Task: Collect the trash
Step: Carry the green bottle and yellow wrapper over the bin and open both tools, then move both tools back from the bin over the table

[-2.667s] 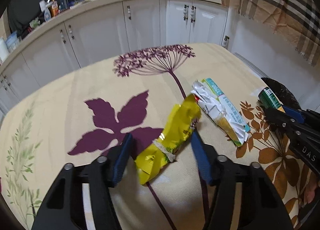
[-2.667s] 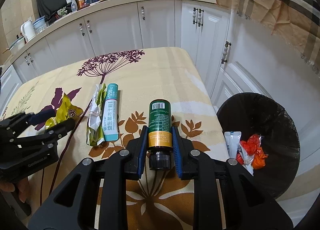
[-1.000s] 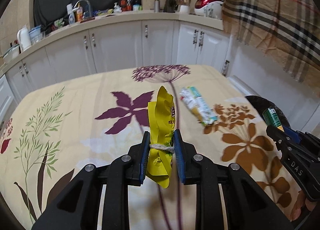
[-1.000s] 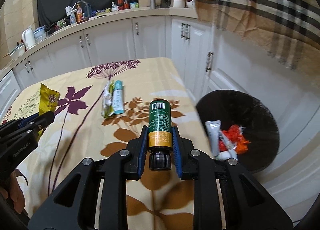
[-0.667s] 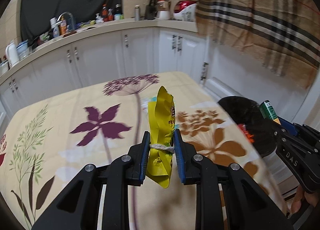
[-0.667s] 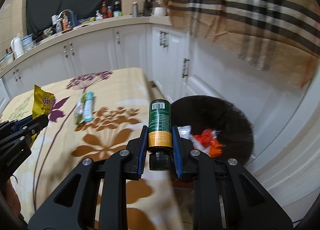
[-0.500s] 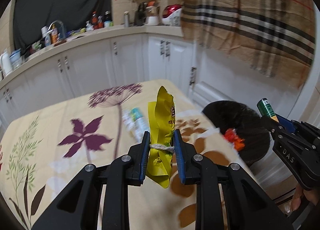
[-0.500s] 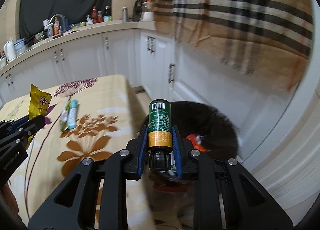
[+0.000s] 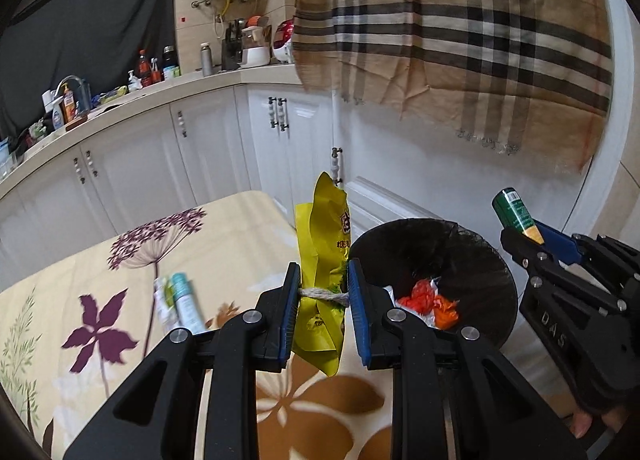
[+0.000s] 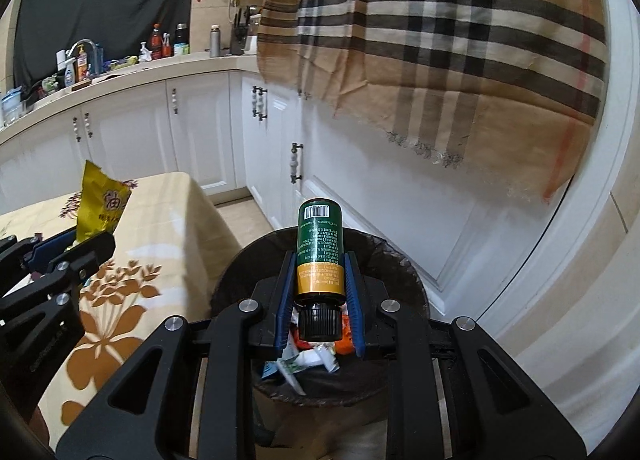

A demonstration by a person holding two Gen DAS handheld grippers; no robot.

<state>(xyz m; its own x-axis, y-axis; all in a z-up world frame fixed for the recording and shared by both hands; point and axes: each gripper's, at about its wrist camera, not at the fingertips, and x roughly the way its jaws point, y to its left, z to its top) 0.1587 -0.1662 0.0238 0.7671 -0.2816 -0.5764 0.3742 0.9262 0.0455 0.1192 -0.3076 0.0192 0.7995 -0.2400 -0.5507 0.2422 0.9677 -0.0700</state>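
Yellow snack wrapper (image 9: 322, 256) clamped upright in left tool (image 9: 323, 306), pads pressing its string-tied waist, over counter (image 9: 120, 260) edge. Right tool (image 10: 319, 292) clamped on green bottle (image 10: 320, 248), cap toward camera, directly above black-lined trash bin (image 10: 240, 272); bin also just right of and beyond left tool. Orange and white scraps (image 9: 434, 302) lie inside bin. Tube and crumpled wrapper (image 9: 176, 302) on counter, left of left tool.
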